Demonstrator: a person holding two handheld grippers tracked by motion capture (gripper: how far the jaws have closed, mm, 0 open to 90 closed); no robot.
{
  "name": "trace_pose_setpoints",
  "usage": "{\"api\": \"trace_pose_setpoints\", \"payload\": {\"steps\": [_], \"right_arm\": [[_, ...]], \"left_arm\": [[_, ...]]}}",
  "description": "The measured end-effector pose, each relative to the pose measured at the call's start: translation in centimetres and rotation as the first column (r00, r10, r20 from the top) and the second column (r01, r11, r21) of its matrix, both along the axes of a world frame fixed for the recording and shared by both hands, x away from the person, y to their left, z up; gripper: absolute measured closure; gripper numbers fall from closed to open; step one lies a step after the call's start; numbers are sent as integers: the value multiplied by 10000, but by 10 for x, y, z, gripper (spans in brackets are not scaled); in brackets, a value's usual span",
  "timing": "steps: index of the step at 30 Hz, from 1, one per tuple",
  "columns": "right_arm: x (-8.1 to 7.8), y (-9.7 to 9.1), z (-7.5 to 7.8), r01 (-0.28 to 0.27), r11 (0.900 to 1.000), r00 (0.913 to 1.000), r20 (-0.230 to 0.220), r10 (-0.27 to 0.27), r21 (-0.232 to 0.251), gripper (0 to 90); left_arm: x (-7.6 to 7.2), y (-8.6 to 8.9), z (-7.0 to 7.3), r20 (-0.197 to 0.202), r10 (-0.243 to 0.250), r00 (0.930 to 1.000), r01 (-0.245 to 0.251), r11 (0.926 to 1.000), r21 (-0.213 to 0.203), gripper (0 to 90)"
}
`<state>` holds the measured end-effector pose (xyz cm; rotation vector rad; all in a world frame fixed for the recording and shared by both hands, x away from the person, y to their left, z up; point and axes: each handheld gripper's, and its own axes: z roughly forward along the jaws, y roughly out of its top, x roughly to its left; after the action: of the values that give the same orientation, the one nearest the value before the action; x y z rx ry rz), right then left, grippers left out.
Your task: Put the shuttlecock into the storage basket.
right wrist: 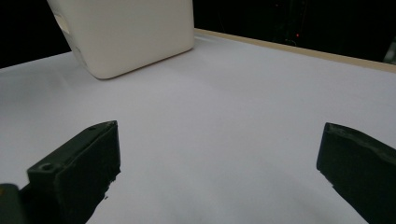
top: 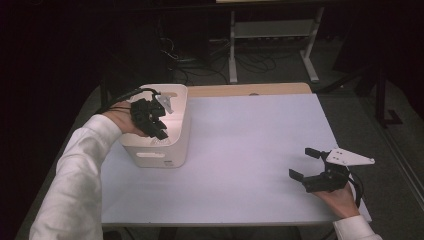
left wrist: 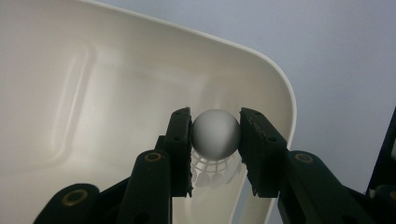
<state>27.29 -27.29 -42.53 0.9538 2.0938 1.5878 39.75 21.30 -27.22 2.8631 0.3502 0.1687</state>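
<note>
Item one: the left gripper (left wrist: 215, 140). We are holding a shuttlecock (left wrist: 215, 140) between its jaws, which are closed onto the rounded cork head from both sides; the white lattice skirt is trailing back toward the gripper body, below the head. In the high view the left gripper (top: 156, 131) is hanging over the open top of the item below.

Item two: the white bin (top: 175, 145). It is standing on the surface (top: 250, 150), directly ahead of and beneath the left jaws. In the left gripper view its cream inner wall (left wrist: 93, 116) is lying beyond the jaw tips, and the rim is curving round to their right. We cannot tell from these pictures whether anything is lying inside it.

Item three: the right gripper (top: 305, 164). Its jaws are standing wide apart and holding nothing. It is resting low near the surface, well apart from the bin, which in the right gripper view (right wrist: 126, 32) is sitting far ahead of the jaws and to their left.

Step in hand, as we are judging it: delivering the shuttlecock into the bin.

Next move, in our judgement: keeping the jaws inside the rim line, perhaps lowering a little, then spreading them so the shuttlecock is dropping clear into the bin rather than catching the edge.
</note>
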Motion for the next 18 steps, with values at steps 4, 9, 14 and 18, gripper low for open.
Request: {"api": "trace_pose_setpoints", "payload": {"steps": [4, 9, 14, 18], "right_arm": [[0, 0, 0, -18, 10000, 10000, -27, 18, -10, 0], [0, 0, 0, -27, 10000, 10000, -33, 27, -7, 0], [0, 1, 0, -38, 10000, 10000, -32, 38, -34, 0], [-1, 1, 0, -49, 10000, 10000, -30, 49, -14, 0]], "left_arm": [[1, -1, -6, -77, -45, 10000, 46, 9999, 164, 648], [2, -1, -11, -66, 15, 10000, -13, 9997, 253, 649], [3, -3, -18, -102, -73, 9999, 77, 9991, 406, 648], [5, -7, -21, -177, -151, 9997, 159, 9988, 472, 648]]}}
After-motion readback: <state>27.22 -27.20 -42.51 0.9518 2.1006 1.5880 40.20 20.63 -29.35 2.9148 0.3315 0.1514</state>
